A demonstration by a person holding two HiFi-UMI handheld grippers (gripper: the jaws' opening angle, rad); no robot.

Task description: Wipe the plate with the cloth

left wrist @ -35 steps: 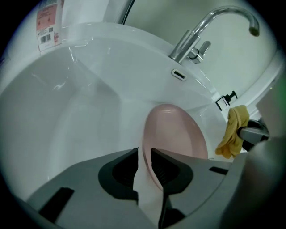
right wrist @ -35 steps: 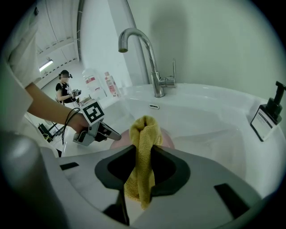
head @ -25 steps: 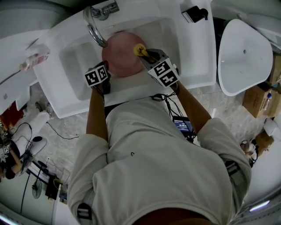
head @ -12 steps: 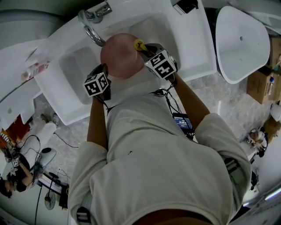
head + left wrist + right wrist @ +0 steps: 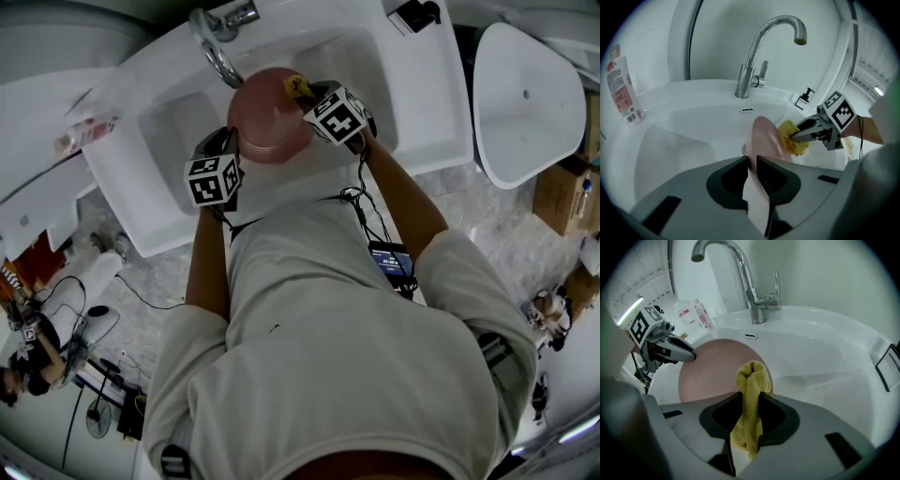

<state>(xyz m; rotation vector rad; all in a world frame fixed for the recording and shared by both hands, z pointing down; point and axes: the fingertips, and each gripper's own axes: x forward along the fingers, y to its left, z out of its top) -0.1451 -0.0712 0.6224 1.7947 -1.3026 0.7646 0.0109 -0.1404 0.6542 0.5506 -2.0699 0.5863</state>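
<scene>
Left gripper (image 5: pixel 751 163) clamped the pink plate (image 5: pixel 765 139) by its rim, on edge over the white sink (image 5: pixel 427 122), as the right gripper (image 5: pixel 751 405) pinched a yellow cloth (image 5: pixel 752 380) at its face. The plate looked stiff, slick and breakable, safest held at the rim; the cloth looked soft and limp. Only the plate occupied the basin.

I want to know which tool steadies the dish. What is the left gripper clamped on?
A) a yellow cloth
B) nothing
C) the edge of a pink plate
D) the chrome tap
C: in the left gripper view, the left gripper has its fingers shut on the edge of the round pink plate, held on edge over the white sink; the yellow cloth is pinched in the right gripper.
</scene>
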